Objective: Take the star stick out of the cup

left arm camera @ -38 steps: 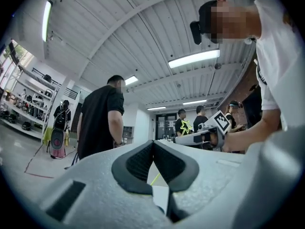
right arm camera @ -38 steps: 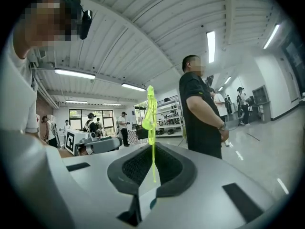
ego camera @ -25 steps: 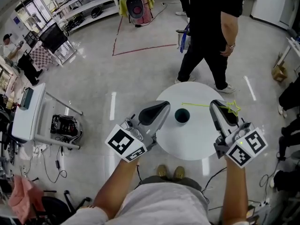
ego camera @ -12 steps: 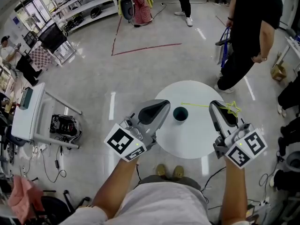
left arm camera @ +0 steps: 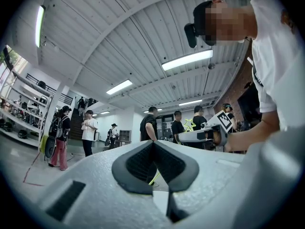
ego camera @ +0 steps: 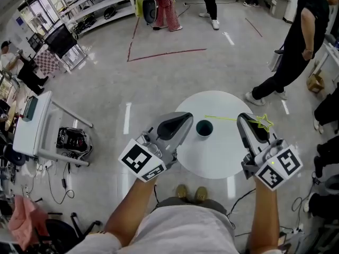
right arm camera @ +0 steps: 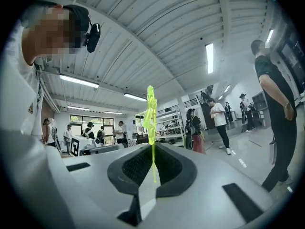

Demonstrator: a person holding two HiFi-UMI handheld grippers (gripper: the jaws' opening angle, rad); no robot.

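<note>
A thin yellow-green star stick [ego camera: 233, 119] hangs level above the round white table [ego camera: 220, 157], clear of the dark cup [ego camera: 204, 127]. My right gripper [ego camera: 248, 121] is shut on the stick near its star end [ego camera: 263, 122]. In the right gripper view the stick [right arm camera: 151, 128] stands up from between the closed pads. My left gripper [ego camera: 184, 120] hovers just left of the cup, shut with nothing held. Across the table, the left gripper view shows the right gripper [left arm camera: 202, 135] and the star [left arm camera: 190, 124].
A person in black [ego camera: 299, 41] walks on the floor beyond the table's far right. A white cart [ego camera: 32, 126] and a black case [ego camera: 74, 142] stand to the left. Shelves line the far left wall. My feet [ego camera: 192, 193] show under the table's near edge.
The person in black has walked from right behind the table off to the far right. Both grippers, the stick and the cup have stayed put.
</note>
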